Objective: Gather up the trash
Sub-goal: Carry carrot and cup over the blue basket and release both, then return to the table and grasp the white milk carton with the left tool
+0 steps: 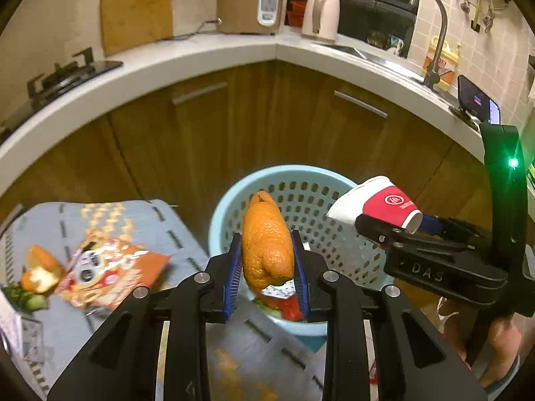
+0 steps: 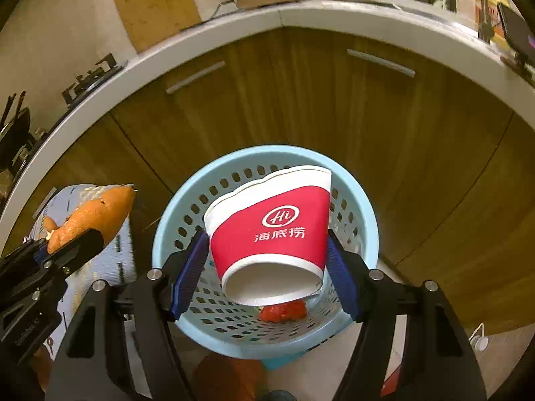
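Left wrist: left hand-held gripper pinches orange peel, right one clamps paper cup, both over blue basket.

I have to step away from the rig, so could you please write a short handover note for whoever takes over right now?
Left gripper: fingers shut on the orange peel, held above the blue basket.
Right gripper: fingers shut on the crushed red paper cup, over the same basket.
Done: some red scraps already lie in the basket.
Left: release both pieces, then collect the snack wrapper, another peel piece and green scraps from the grey-blue mat.
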### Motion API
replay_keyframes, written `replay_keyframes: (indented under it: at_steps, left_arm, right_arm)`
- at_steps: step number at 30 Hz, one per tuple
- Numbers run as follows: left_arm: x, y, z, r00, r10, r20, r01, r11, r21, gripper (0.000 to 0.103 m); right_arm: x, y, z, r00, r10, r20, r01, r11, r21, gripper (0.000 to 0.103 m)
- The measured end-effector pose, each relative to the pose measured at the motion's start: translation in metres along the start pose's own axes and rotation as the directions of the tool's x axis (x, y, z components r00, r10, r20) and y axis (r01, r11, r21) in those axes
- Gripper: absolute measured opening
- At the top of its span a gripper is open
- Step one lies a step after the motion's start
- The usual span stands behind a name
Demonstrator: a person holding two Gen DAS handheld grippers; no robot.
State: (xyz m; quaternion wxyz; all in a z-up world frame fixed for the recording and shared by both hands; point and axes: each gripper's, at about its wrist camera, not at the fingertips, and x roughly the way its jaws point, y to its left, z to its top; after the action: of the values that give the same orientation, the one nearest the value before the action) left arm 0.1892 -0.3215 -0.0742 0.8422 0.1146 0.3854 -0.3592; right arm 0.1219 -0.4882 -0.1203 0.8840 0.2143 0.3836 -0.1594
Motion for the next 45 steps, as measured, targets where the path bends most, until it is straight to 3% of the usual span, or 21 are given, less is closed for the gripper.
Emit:
replay_keyframes:
  at_steps: [3,5,6,12,19,23,26,31,34,37,41,45]
  left_arm:
    - [0.012,-0.004,0.001,1.000,-0.017,-0.018,0.018,1.000,0.010,0.035]
    - [0.013,-0.003,0.001,1.000,-0.017,-0.010,0.017,1.000,0.003,0.067]
    - [0.012,-0.002,0.001,1.000,-0.011,-0.002,0.011,1.000,-0.003,0.070]
    - [-0.003,0.013,-0.003,1.000,0.021,0.019,-0.021,1.000,-0.023,0.070]
    - [-0.033,0.041,-0.017,0.996,0.068,0.053,-0.062,0.992,-0.107,0.070]
    - [-0.057,0.059,-0.026,0.987,0.135,0.086,-0.121,0.982,-0.148,0.070]
    - [-0.078,0.074,-0.033,0.969,0.215,0.121,-0.189,0.962,-0.199,0.071]
    - [-0.113,0.107,-0.047,0.921,0.359,0.150,-0.301,0.902,-0.309,0.074]
    - [-0.133,0.134,-0.058,0.888,0.434,0.149,-0.352,0.853,-0.386,0.078]
    - [-0.147,0.166,-0.072,0.853,0.507,0.121,-0.403,0.788,-0.466,0.080]
    - [-0.154,0.216,-0.093,0.856,0.514,0.047,-0.397,0.714,-0.577,0.081]
    - [-0.151,0.247,-0.103,0.877,0.481,-0.017,-0.373,0.659,-0.653,0.081]
  right_arm:
    - [0.010,-0.005,0.003,1.000,-0.001,-0.027,0.001,1.000,0.007,0.067]
    - [0.015,-0.009,0.005,0.999,0.002,-0.037,-0.002,1.000,0.021,0.067]
    - [0.017,-0.011,0.007,0.999,0.004,-0.040,-0.003,1.000,0.026,0.067]
    - [0.017,-0.016,0.003,0.999,0.009,-0.041,-0.007,0.999,0.050,0.071]
    - [-0.007,0.008,0.000,0.996,0.092,0.009,-0.092,0.996,0.017,0.071]
    - [-0.029,0.042,-0.003,0.985,0.157,0.064,-0.154,0.987,-0.056,0.071]
    - [-0.043,0.067,-0.008,0.973,0.211,0.090,-0.202,0.975,-0.098,0.071]
    - [-0.045,0.108,-0.025,0.959,0.266,0.099,-0.251,0.957,-0.142,0.073]
    - [-0.037,0.134,-0.042,0.951,0.298,0.085,-0.281,0.945,-0.167,0.073]
    - [-0.026,0.158,-0.056,0.954,0.282,0.102,-0.256,0.943,-0.214,0.073]
    - [-0.013,0.181,-0.063,0.955,0.288,0.069,-0.263,0.932,-0.248,0.072]
    - [-0.016,0.186,-0.063,0.953,0.286,0.097,-0.251,0.929,-0.271,0.072]
